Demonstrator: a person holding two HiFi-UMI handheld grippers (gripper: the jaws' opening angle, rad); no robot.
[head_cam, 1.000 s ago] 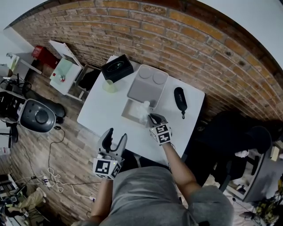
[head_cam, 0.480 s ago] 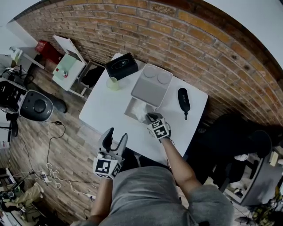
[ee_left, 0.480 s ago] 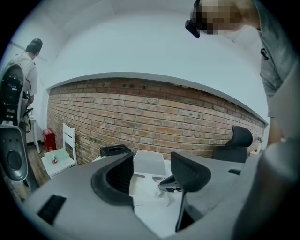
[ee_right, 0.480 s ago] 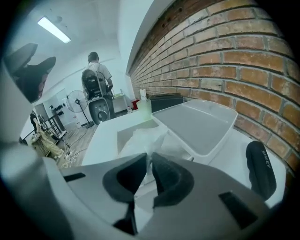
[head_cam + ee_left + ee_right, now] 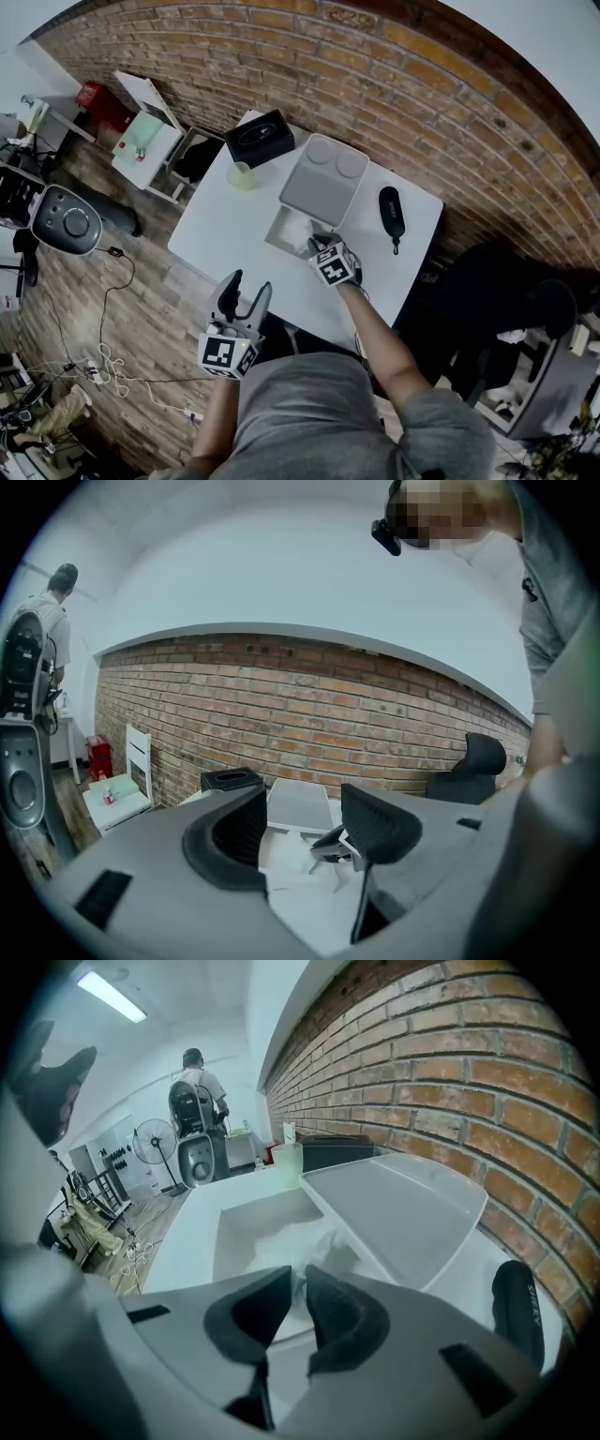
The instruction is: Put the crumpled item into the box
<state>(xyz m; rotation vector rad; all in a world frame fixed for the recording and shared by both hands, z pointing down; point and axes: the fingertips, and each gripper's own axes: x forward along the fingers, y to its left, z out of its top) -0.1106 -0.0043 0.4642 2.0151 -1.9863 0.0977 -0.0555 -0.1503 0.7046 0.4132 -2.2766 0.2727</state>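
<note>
Brick wall (image 5: pixel 375 56); white table (image 5: pixel 220 239) bearing open box (image 5: pixel 278 231).

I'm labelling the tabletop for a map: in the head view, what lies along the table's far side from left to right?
Black tissue box → raised grey lid → black case. The green cup overlaps the tissue box, so it is left out.

On a white table (image 5: pixel 220 239): a black box (image 5: pixel 260 138) with a hole on top, a small green cup (image 5: pixel 240 175) just beside it, a long black case (image 5: pixel 390 212). Behind, a brick wall (image 5: pixel 422 84). Down on the floor, wires (image 5: pixel 111 367).
</note>
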